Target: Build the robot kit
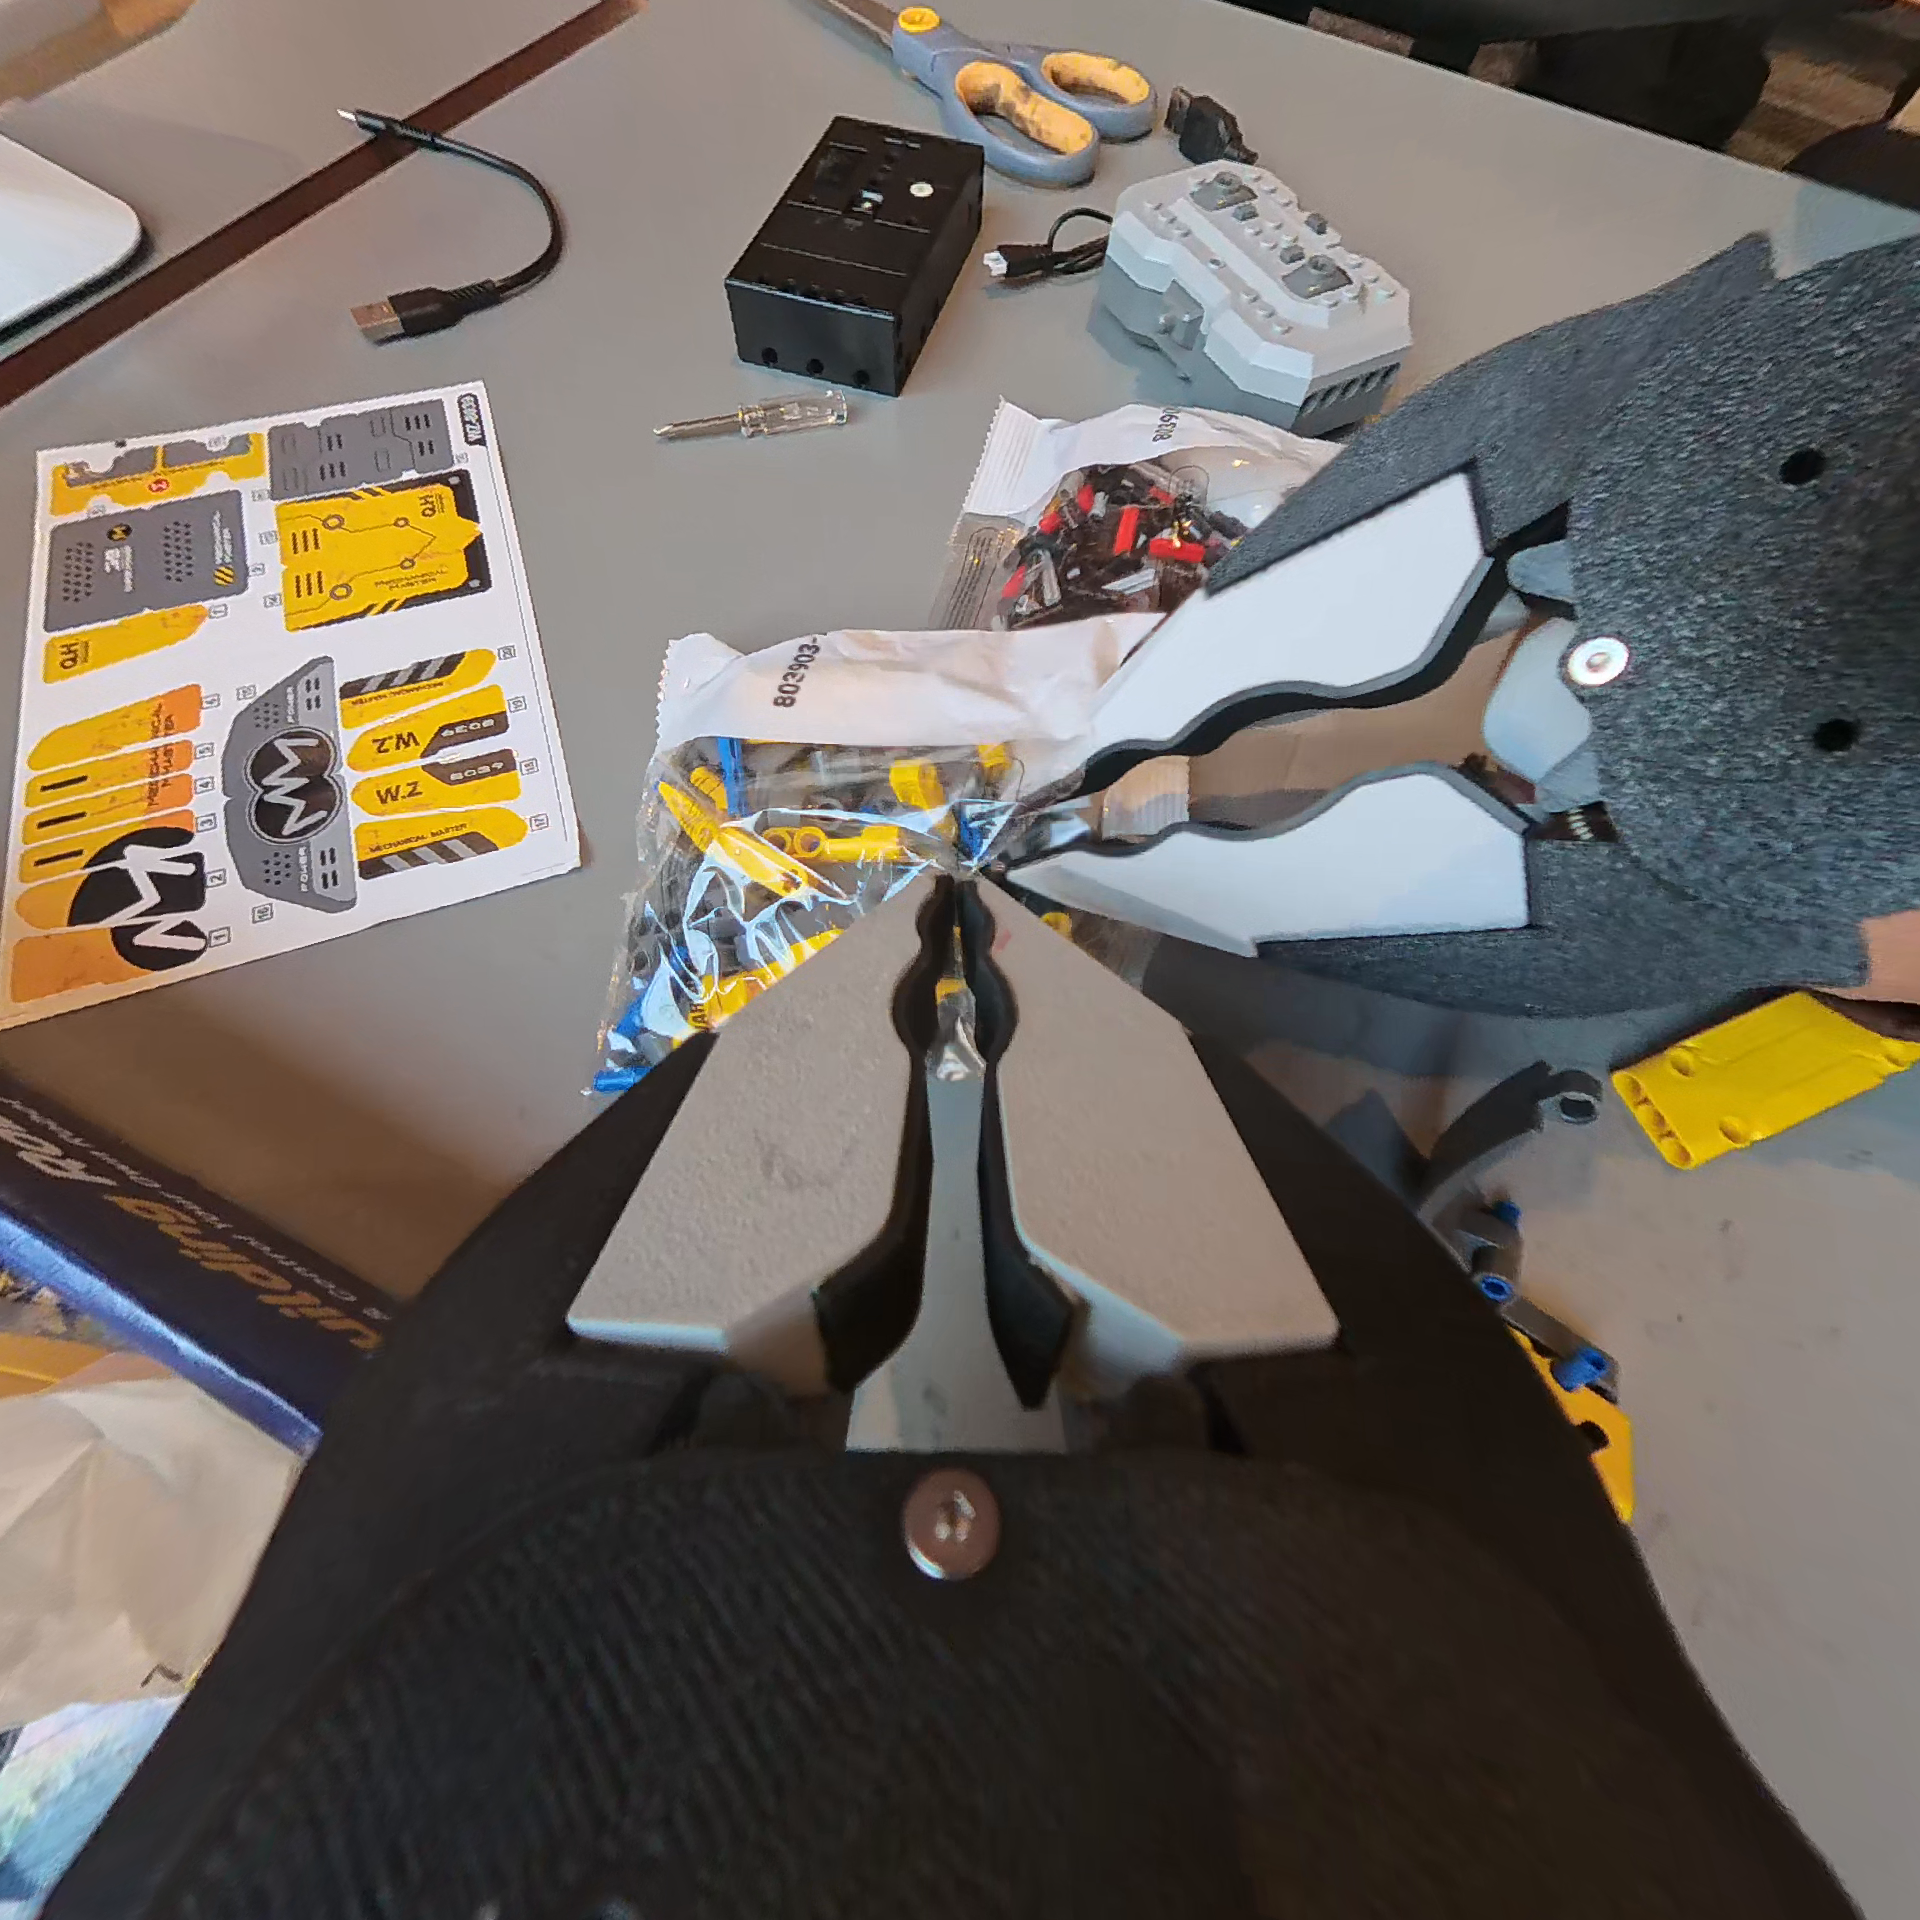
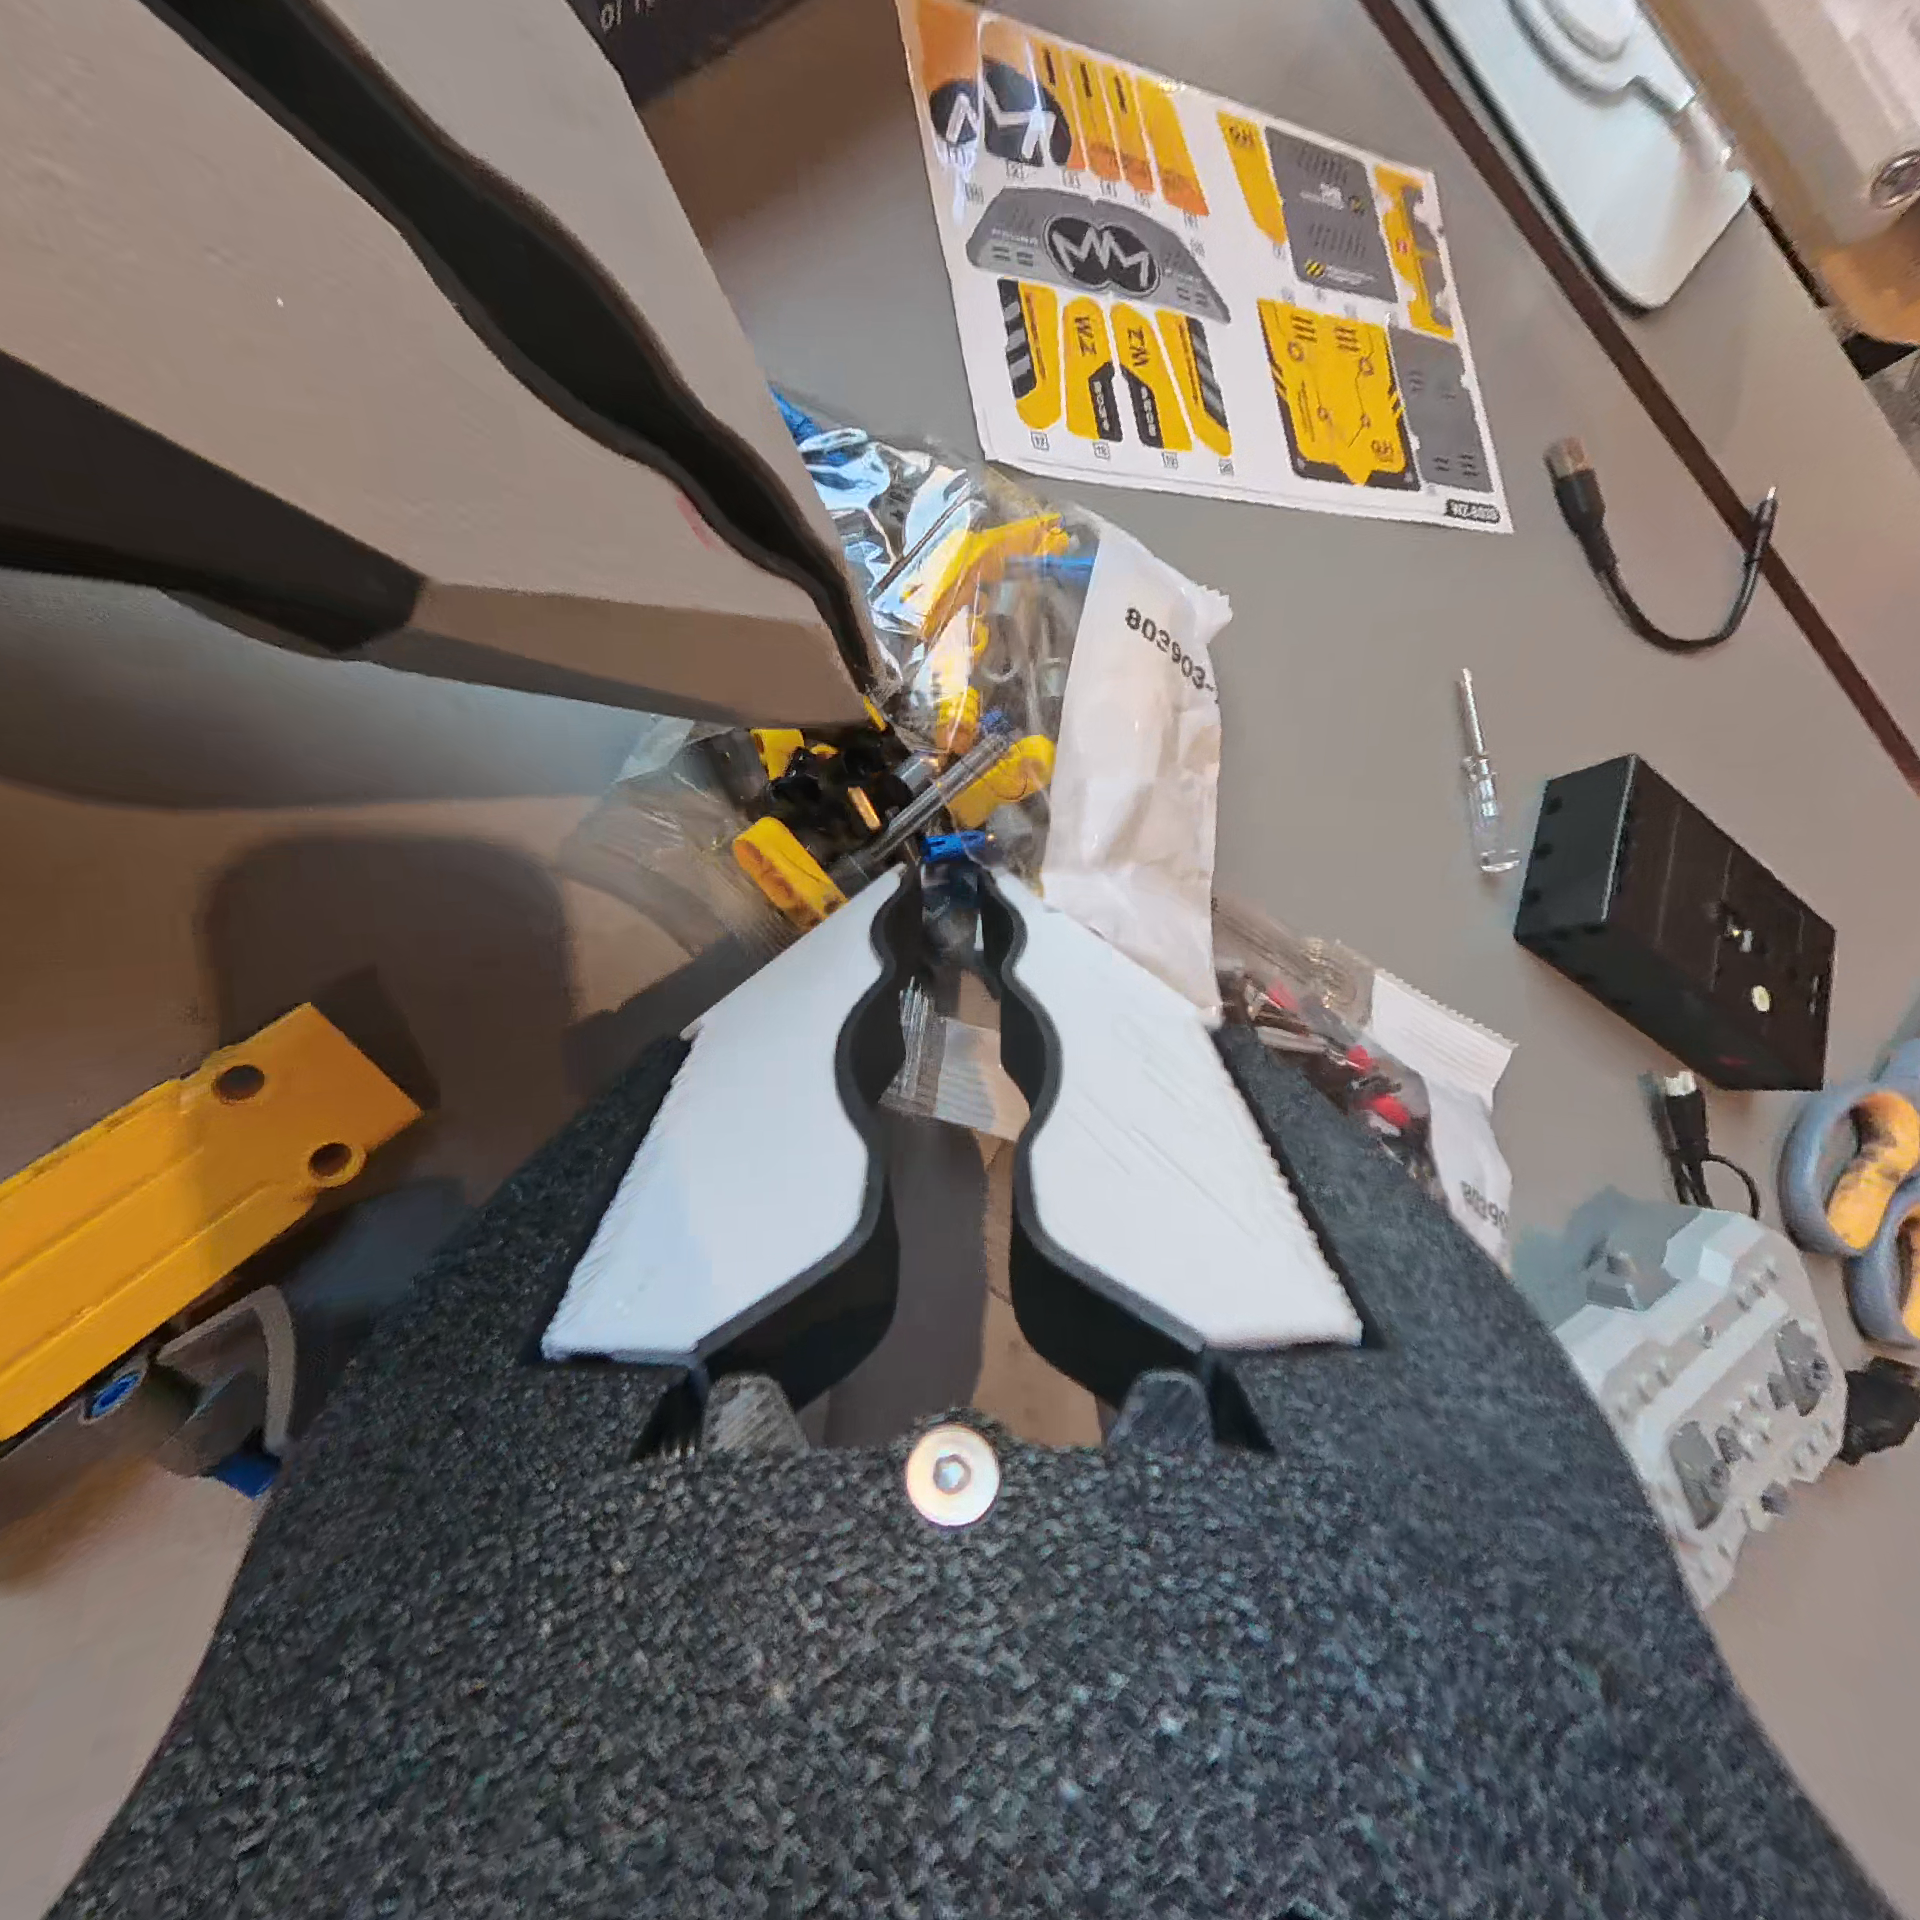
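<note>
A clear plastic bag of yellow, blue and grey building parts [image 1: 790,831] lies on the grey table [image 1: 644,488], with a white printed strip along its top. My left gripper [image 1: 951,904], with grey fingers, is shut on a pinch of the bag's film. My right gripper [image 1: 1044,826], with white fingers, comes in from the right and meets the same bag right beside it. In the right wrist view my right gripper [image 2: 942,883] is shut on the bag [image 2: 977,623], with film between its fingers. The left gripper [image 2: 857,675] shows at the upper left, its tips on the bag.
A second bag of red and black parts [image 1: 1101,530] lies just behind. A sticker sheet [image 1: 260,675] is at the left. A black box [image 1: 862,249], a grey battery box [image 1: 1247,291], scissors [image 1: 1029,94], a small screwdriver [image 1: 758,416] and a USB cable [image 1: 488,239] lie farther back. A yellow panel [image 1: 1756,1081] is at the right. Left tips to right tips: about 4 cm. My right gripper's tips are some 15 cm from the small screwdriver [image 1: 758,416]. It turns up in the right wrist view [image 2: 1482,778] as well.
</note>
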Tool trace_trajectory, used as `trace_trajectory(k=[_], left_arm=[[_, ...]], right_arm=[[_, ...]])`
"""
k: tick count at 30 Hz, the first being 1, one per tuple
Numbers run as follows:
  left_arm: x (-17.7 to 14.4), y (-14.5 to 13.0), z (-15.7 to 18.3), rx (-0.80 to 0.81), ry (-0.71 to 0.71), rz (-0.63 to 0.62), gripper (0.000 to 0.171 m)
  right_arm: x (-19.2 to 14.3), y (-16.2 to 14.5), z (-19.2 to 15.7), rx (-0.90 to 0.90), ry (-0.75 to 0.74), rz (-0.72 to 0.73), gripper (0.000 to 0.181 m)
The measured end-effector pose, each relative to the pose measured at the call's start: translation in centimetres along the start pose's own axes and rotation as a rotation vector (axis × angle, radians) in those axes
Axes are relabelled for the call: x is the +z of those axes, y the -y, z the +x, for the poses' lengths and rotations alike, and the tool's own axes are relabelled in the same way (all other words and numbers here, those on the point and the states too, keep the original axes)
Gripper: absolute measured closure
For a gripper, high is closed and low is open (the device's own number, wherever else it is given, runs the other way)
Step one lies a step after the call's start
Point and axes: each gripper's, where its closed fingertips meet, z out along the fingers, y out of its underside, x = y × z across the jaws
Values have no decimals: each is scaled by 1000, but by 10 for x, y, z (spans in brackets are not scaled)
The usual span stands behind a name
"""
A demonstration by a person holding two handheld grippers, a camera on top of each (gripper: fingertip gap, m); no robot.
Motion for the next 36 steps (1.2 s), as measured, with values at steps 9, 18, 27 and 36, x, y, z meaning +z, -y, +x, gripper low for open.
trace_trajectory(k=[9,18,27,36], left_arm=[[1,-3,1,-15,-11,-16,171],[3,-4,2,-29,-27,-22,171],[1,-3,3,-34,-35,-19,171],[0,-4,1,-59,-48,-11,171]], right_arm=[[6,3,4,110,15,6,167],[7,7,4,353,171,27,167],[14,7,8,328,95,3,169],[11,4,12,282,58,17,180]])
